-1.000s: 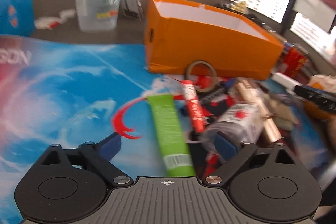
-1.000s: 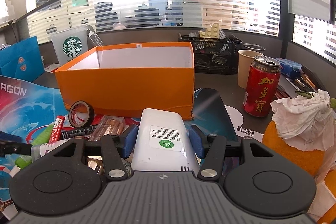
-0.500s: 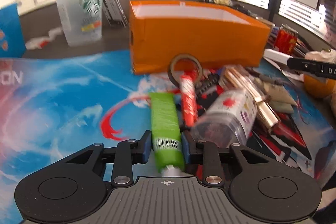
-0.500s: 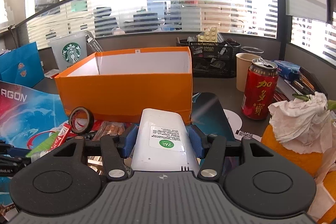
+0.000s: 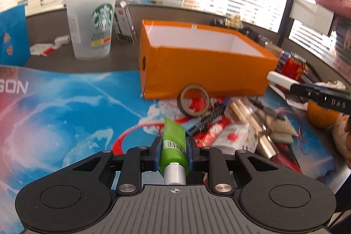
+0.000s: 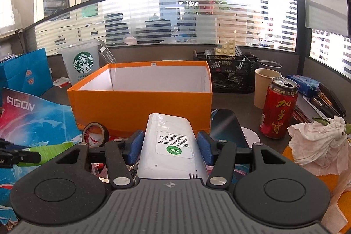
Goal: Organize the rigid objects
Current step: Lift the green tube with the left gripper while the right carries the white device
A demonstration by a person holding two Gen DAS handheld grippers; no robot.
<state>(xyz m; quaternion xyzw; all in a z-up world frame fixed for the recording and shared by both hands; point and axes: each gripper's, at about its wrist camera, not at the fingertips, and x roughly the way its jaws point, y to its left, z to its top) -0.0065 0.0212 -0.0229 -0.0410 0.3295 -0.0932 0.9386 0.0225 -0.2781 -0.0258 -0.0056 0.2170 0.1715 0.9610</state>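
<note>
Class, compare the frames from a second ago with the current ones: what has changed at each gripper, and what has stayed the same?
The left gripper has just been closing: a second ago it stood wide open over the green tube; now it clamps the tube and has begun raising it off the mat. The right gripper holds the white remote as before, and the orange box sits unchanged.

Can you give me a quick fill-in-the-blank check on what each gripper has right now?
1. The left gripper is shut on the ____ tube.
2. The right gripper is shut on the white ____.
3. The tape roll leans against the ____ box.
4. Beside the red can, the paper cup stands ____.

Missing words: green; remote; orange; upright
</note>
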